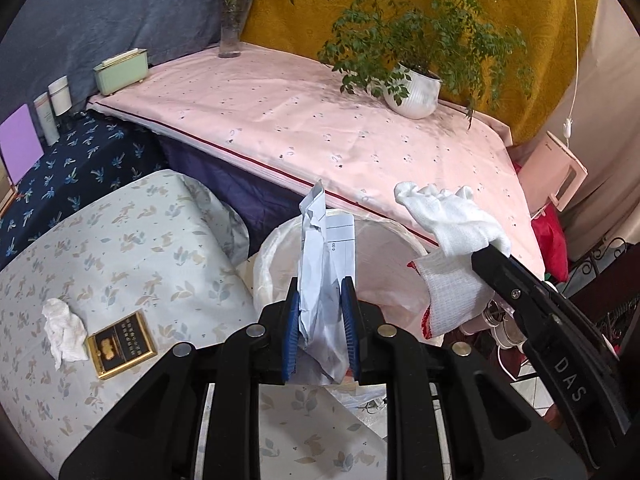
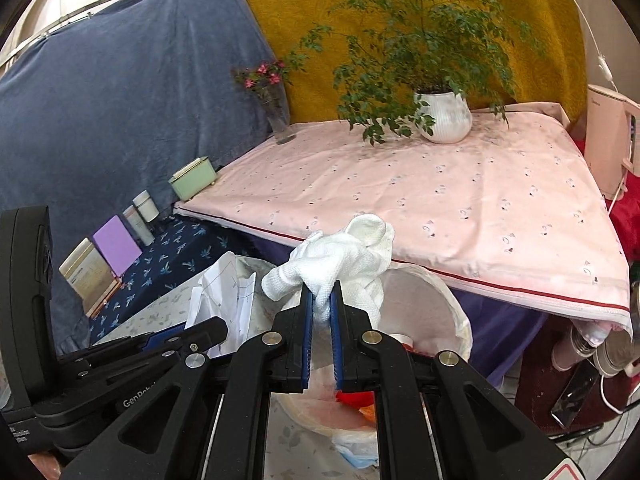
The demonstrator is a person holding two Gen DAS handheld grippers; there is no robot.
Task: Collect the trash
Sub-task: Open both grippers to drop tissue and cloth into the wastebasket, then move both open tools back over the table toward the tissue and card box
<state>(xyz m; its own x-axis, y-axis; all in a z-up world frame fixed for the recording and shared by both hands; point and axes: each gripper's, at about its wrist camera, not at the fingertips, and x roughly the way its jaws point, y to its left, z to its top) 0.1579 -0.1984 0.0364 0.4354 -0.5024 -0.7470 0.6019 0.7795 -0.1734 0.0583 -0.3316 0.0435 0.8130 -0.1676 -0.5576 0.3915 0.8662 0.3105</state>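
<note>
My left gripper (image 1: 322, 292) is shut on a crumpled white paper (image 1: 320, 248) and holds it over the rim of a white-lined trash bin (image 1: 280, 236). My right gripper (image 2: 322, 298) is shut on a white cloth glove with a red cuff (image 2: 348, 256) and holds it above the same bin (image 2: 448, 300). In the left wrist view the right gripper (image 1: 484, 254) comes in from the right with the glove (image 1: 448, 216) hanging over the bin. A crumpled white tissue (image 1: 64, 328) lies on the floral cushion (image 1: 120, 240) at the left.
A gold-framed black card (image 1: 120, 338) lies beside the tissue. The pink-covered table (image 1: 320, 120) behind the bin bears a potted plant (image 1: 416, 88), a flower vase (image 1: 232, 28) and a green box (image 1: 120, 70). Bottles and a purple card (image 1: 18, 146) stand at the far left.
</note>
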